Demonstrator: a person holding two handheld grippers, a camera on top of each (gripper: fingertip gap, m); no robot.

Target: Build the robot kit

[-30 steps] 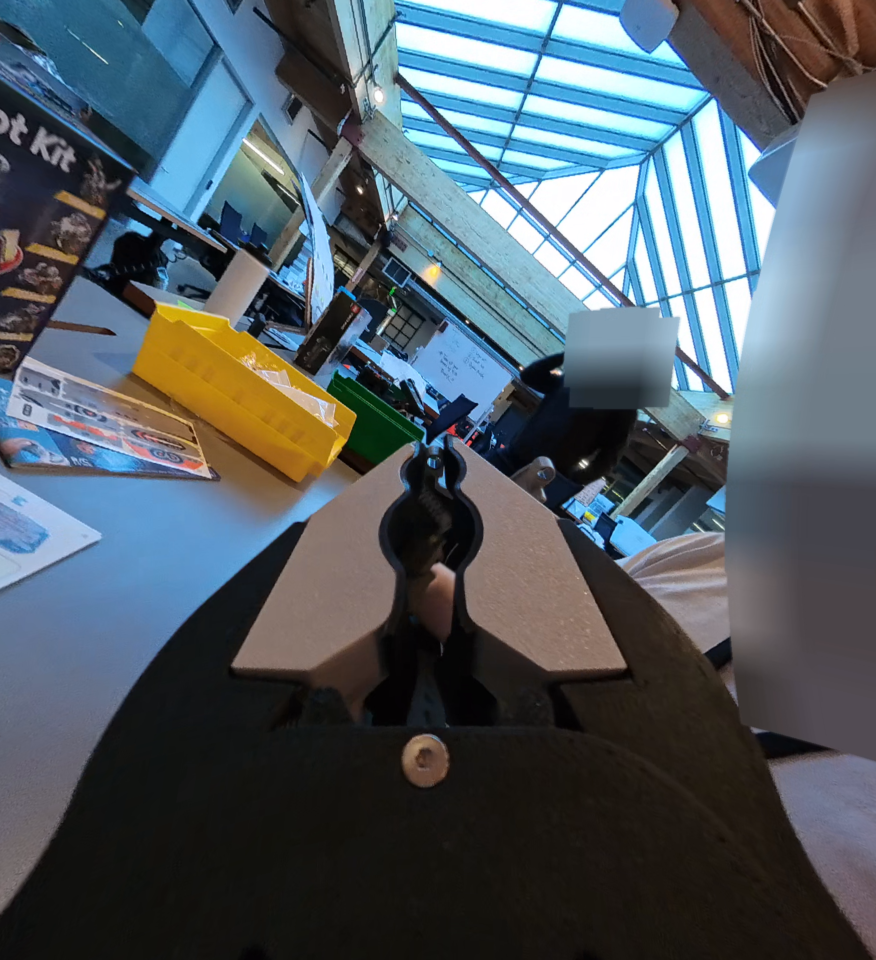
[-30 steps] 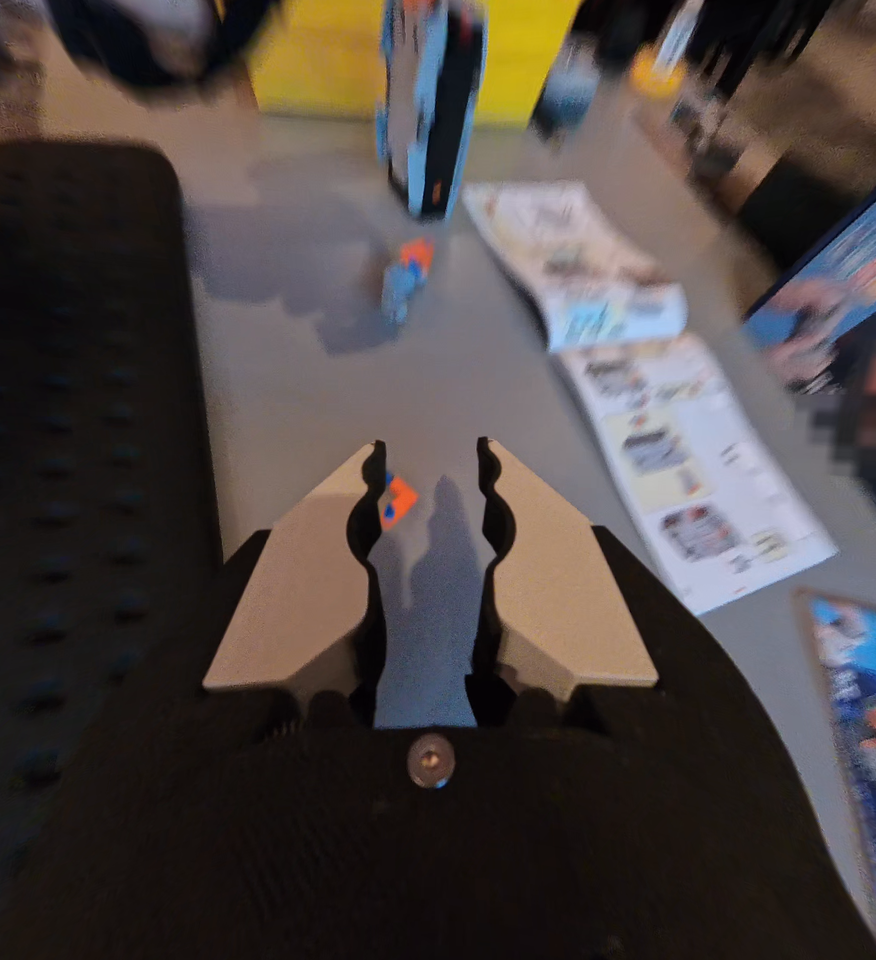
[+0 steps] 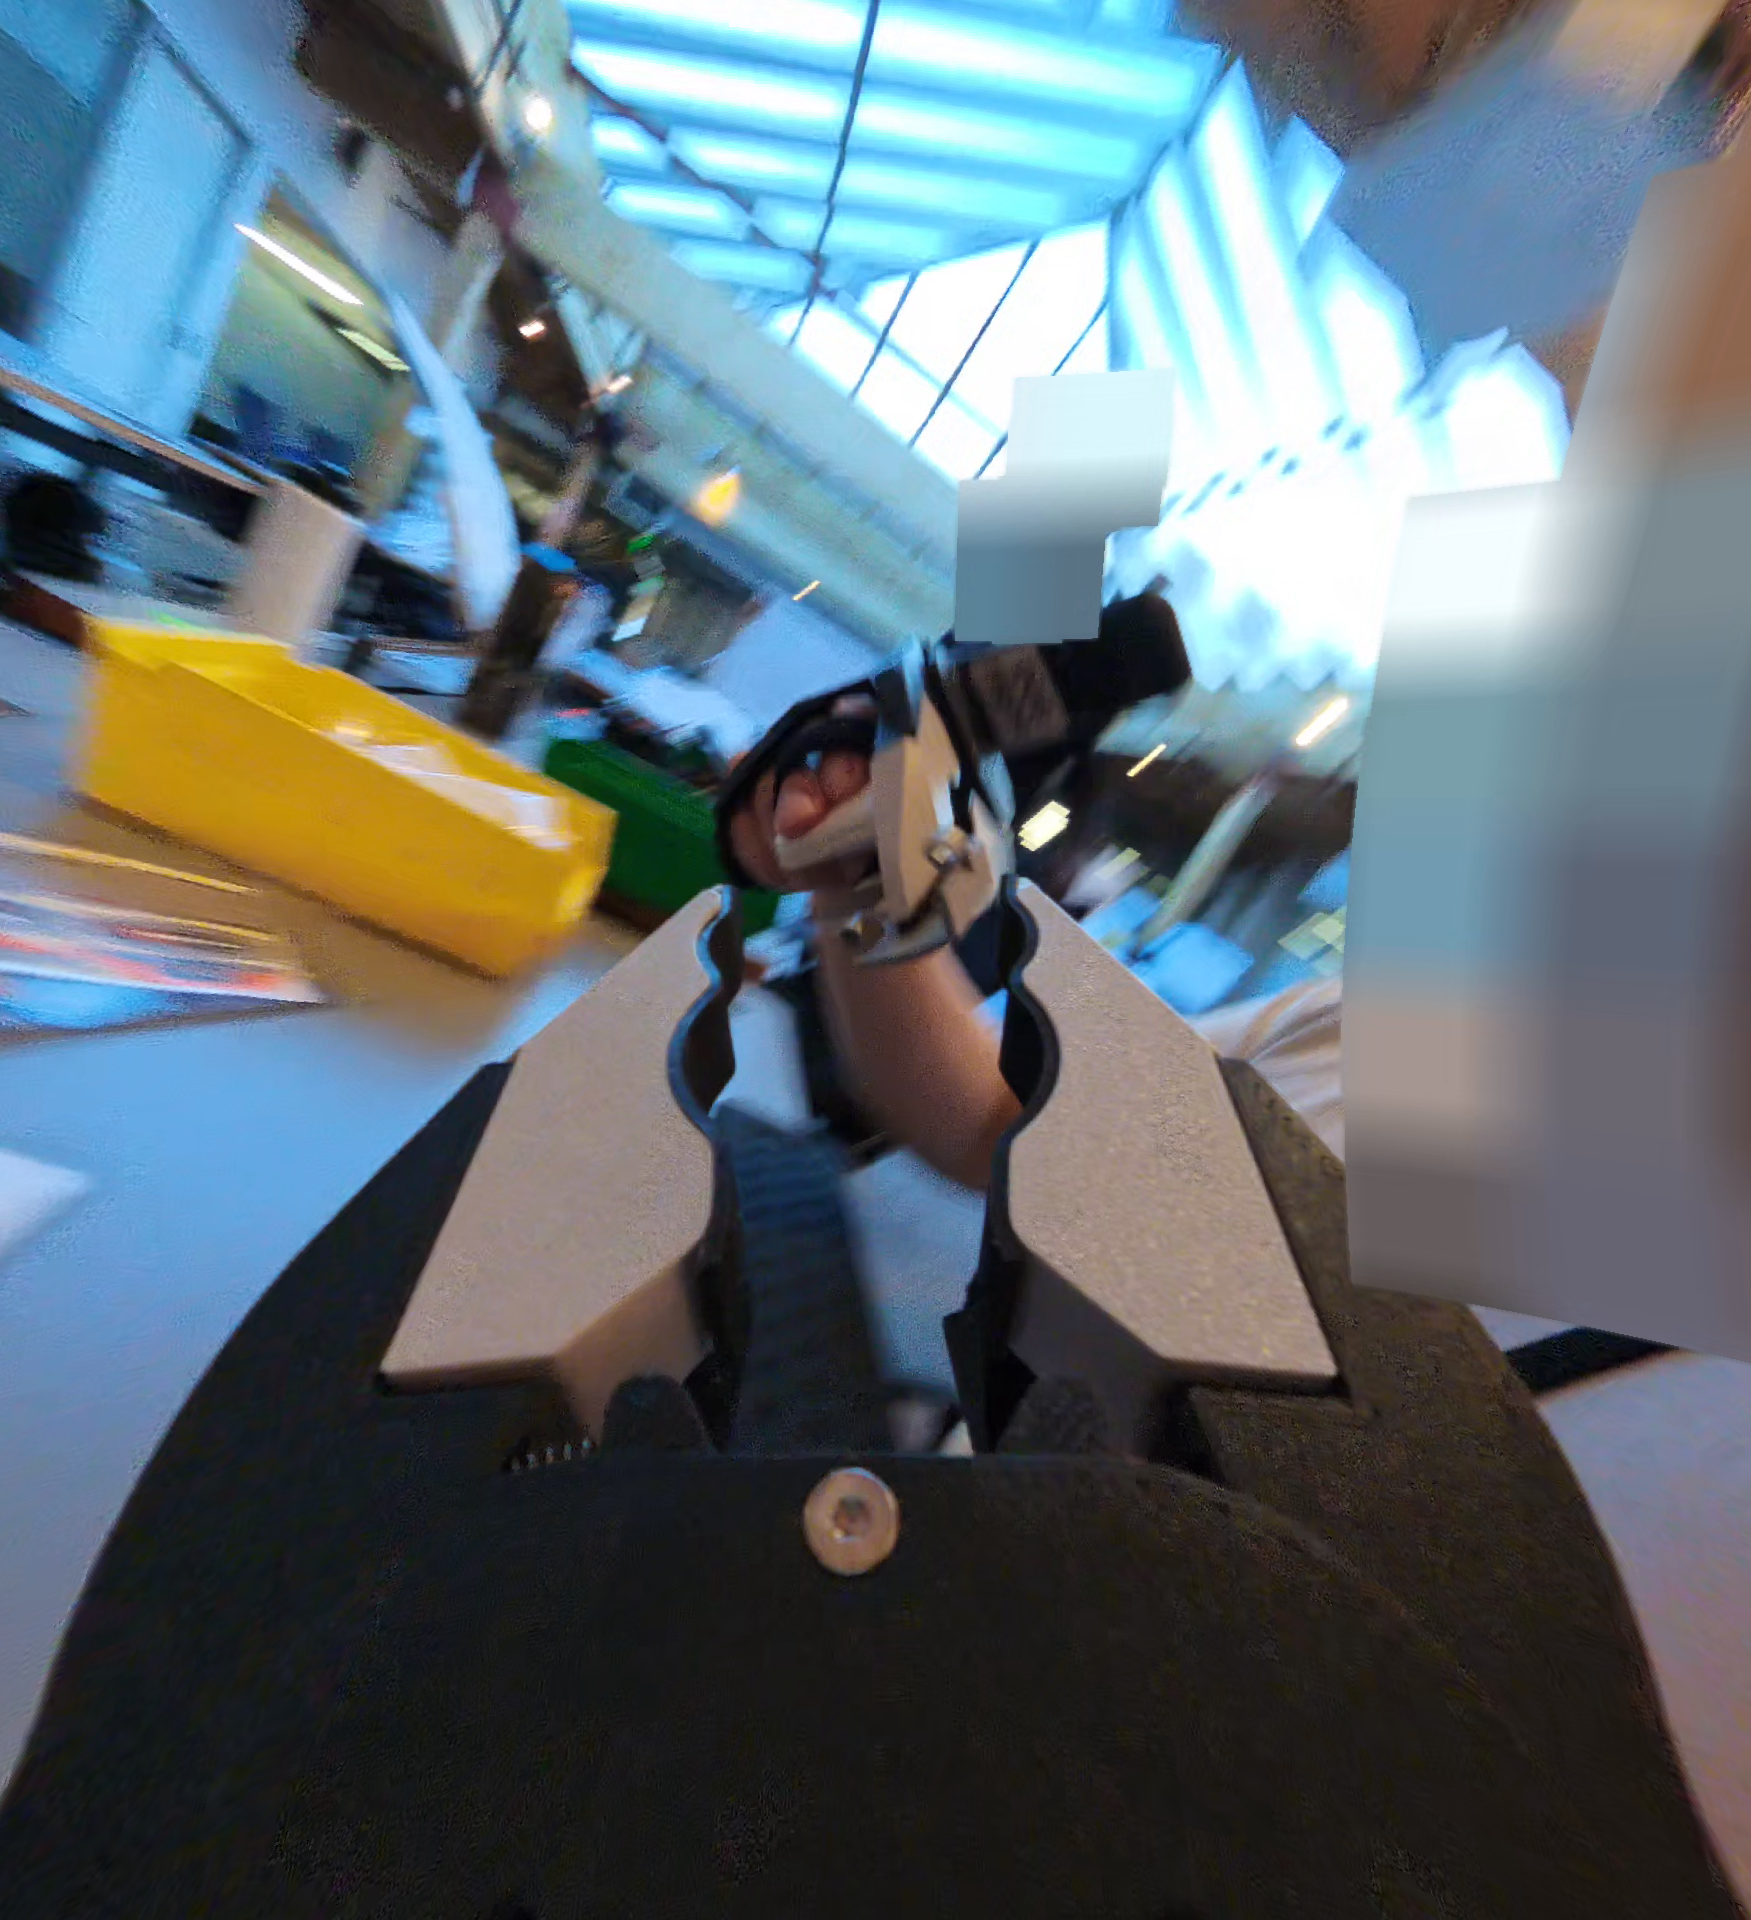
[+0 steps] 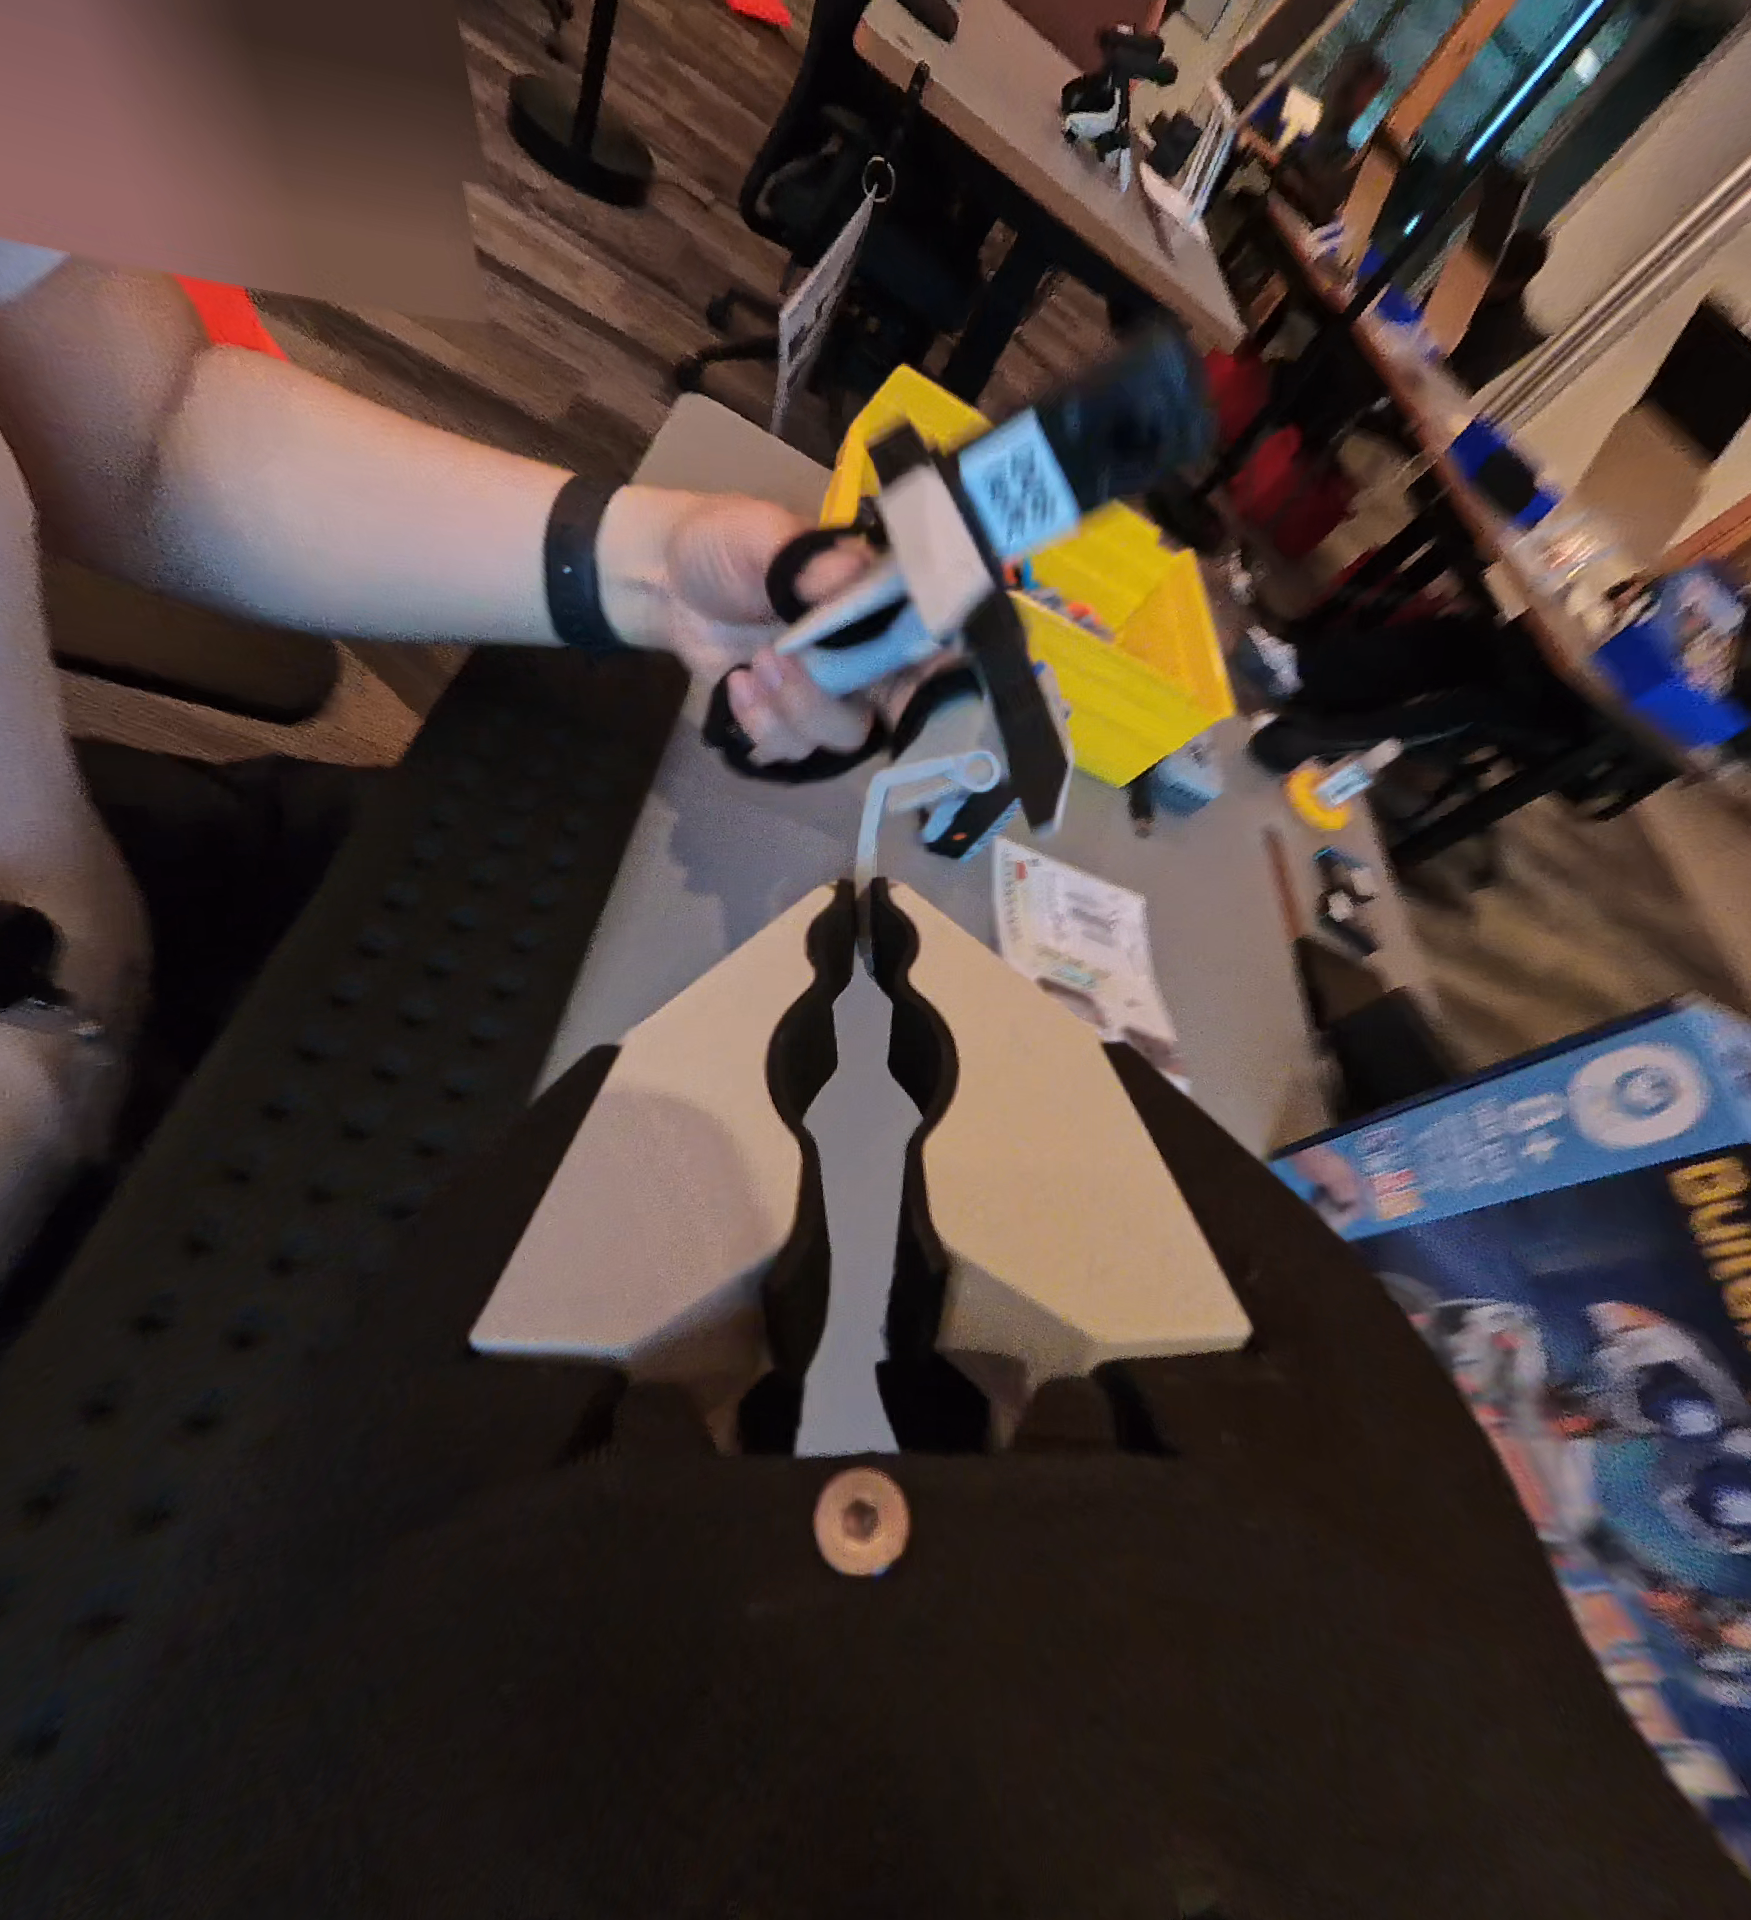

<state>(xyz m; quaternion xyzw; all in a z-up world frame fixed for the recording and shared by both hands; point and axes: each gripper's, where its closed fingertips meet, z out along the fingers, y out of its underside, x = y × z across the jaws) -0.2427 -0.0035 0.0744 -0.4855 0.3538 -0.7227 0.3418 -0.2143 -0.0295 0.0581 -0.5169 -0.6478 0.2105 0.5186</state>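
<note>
My right gripper [image 4: 863, 894] is shut, and its tips pinch the lower end of a thin light-grey bent beam [image 4: 886, 805] that sticks up and bends right to a round end. A small black, blue and orange brick piece [image 4: 964, 831] lies on the table just beyond it. My left gripper [image 3: 869, 899] is open and empty, jaws wide apart, raised off the table. It points at the right gripper's tool, where the grey beam [image 3: 897, 930] shows blurred below a hand [image 3: 809, 800]. A hand with a black wristband [image 4: 736, 582] holds the left tool.
A yellow bin [image 4: 1141, 644] with small parts stands beyond the grippers and also shows in the left wrist view [image 3: 331, 790], with a green bin [image 3: 642, 821] behind. A black studded baseplate [image 4: 383, 987] lies left, a booklet [image 4: 1079, 925] ahead, a blue box [image 4: 1577, 1351] right.
My left gripper has opened. My right gripper, open over the table before, has shut on the grey beam and has swung up to face the left tool.
</note>
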